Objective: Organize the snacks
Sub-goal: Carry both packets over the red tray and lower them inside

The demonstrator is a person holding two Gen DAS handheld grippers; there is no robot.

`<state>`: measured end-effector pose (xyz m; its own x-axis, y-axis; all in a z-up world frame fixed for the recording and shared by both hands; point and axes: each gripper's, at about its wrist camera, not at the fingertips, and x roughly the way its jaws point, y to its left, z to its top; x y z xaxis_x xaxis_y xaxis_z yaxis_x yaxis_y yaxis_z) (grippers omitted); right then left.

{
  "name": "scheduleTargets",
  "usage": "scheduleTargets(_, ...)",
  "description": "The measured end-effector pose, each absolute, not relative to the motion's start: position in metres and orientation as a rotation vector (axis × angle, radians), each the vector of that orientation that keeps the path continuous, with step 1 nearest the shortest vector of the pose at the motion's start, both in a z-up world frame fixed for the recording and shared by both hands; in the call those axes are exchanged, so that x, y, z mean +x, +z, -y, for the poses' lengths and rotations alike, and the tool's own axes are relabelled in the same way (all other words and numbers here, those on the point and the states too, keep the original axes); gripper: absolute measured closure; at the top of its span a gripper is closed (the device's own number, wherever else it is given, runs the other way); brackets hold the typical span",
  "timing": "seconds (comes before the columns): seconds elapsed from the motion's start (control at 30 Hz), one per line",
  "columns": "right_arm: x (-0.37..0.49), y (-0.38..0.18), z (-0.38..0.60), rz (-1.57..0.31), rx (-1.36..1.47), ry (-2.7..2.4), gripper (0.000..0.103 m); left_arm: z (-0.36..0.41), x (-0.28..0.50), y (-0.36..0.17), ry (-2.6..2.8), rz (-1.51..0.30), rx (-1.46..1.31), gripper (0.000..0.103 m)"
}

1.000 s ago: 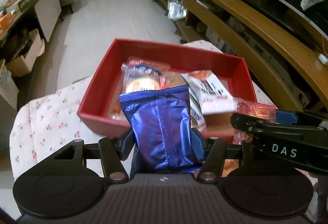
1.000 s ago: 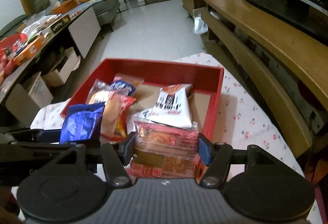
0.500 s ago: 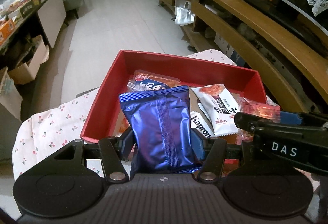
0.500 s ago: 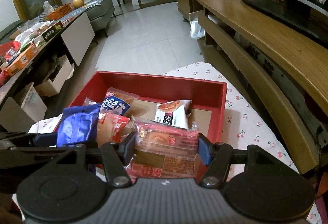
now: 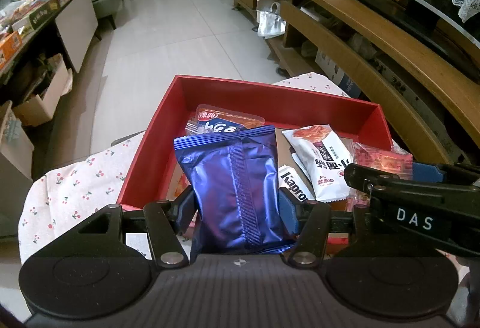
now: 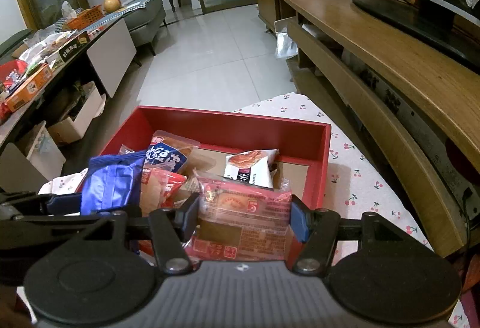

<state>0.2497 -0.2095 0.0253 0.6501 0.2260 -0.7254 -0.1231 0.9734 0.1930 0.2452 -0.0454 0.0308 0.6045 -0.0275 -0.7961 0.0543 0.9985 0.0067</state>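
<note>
Left wrist view: the cherry-print cloth [image 5: 75, 193] over the bench is seen beneath the red box [image 5: 270, 94], which sits open-topped and already carries several packets, among them a white snack packet [image 5: 322, 161] and an orange-and-blue packet [image 5: 223, 122] toward its far wall. Above the box's near edge the left tool [image 5: 237, 205] is clamped on a blue foil packet [image 5: 234, 187], held upright between the pads. The right tool [image 6: 244, 215] is closed on a red packet [image 6: 246, 214], seen in the right wrist view just over the near right part of the box. Judged from this, the step in hand is the placing of both packets into the box. It would be done well if each packet were carried forward past the near wall, lowered toward the bare cardboard floor [image 6: 216, 157] between the packets already inside, and released only once low, so that nothing slides out over the rim. The two tools are just beside each other, so a clash is possible if both are advanced at once. The packets piled at the near left leave little room there. A wooden TV cabinet [image 6: 390, 64] runs along the right, well apart.
</note>
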Motion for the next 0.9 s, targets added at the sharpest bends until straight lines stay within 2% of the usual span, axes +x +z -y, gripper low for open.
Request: scheduleTargets(0.9, 0.263, 0.016, 0.205, -0.850, 0.105, 0.187, 0.040, 0.047, 0.254, 0.021, -0.017, -0.928, 0.042, 0.039)
